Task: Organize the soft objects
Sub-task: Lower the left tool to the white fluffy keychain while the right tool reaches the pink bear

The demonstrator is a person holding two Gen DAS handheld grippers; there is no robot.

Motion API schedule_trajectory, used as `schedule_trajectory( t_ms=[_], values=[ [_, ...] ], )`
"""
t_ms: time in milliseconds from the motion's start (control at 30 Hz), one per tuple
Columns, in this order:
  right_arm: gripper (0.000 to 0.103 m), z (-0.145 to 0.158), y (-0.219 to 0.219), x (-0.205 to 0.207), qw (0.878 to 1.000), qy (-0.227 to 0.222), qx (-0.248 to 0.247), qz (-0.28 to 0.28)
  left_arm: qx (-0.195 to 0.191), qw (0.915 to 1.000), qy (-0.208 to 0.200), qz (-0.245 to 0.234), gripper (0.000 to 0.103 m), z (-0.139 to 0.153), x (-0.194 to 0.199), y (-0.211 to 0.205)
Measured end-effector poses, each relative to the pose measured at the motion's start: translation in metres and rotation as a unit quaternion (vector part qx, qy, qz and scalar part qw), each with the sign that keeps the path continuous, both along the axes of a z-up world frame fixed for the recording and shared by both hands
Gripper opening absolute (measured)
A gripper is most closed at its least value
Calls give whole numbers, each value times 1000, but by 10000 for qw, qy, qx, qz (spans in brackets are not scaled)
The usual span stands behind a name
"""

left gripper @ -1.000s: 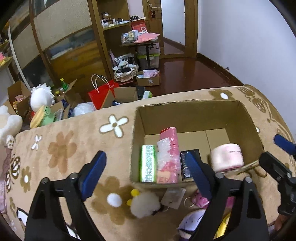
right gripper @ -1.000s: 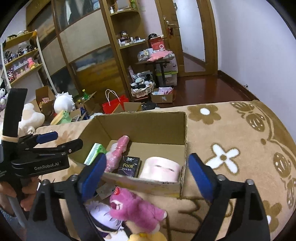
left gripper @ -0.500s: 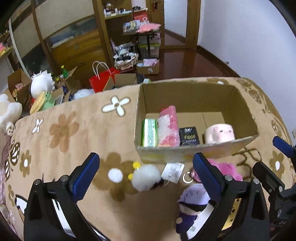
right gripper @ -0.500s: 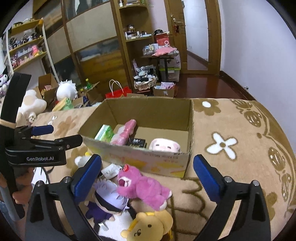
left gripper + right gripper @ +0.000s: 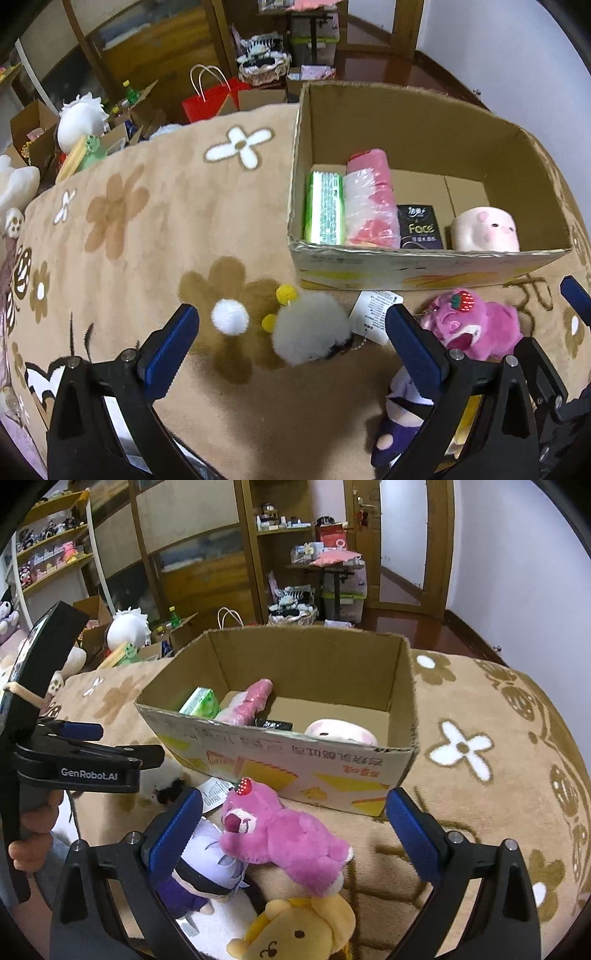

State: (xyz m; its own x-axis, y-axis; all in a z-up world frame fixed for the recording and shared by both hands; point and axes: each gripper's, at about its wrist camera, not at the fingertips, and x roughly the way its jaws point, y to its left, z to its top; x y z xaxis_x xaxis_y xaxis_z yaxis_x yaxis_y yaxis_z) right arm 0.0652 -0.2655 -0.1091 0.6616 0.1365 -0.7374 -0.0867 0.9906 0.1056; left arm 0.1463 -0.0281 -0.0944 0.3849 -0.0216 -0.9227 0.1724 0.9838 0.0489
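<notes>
A cardboard box sits open on the flower-patterned tan blanket, and inside it, lined up along the near wall, are a green tissue pack, a pink plastic-wrapped bundle, a dark "Face" packet and a pale pink pig-faced plush. The left gripper hovers just in front of the box with its blue pads spread wide, empty; between them on the blanket lies a fluffy white plush with small yellow pom-poms, its paper tag lying close to the box wall. To that plush's right, a pink bear with a strawberry on its head lies on its side in front of the box. The right gripper is also wide open and holding nothing, its fingers framing the pink bear from above. Under its left finger lies a purple-and-white doll, touching the bear, and nearest to me a yellow bear lies just below both. Beyond the blanket stands a red paper bag among clutter on the floor.
</notes>
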Motion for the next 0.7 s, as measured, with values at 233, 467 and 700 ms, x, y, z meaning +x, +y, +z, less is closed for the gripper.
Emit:
schedule_trajectory(
  t_ms=[233,467,700],
  values=[
    [103,-18,6,12,9997,212,-4,78,79,9994,334,51,100,-28,13,-3],
    [103,-36,10,21,9986,490,-17,171,111,9980,590,205,100,-48,24,1],
    [103,-55,16,27,9961,823,-131,281,194,9967,702,348,100,-64,32,6]
  ],
)
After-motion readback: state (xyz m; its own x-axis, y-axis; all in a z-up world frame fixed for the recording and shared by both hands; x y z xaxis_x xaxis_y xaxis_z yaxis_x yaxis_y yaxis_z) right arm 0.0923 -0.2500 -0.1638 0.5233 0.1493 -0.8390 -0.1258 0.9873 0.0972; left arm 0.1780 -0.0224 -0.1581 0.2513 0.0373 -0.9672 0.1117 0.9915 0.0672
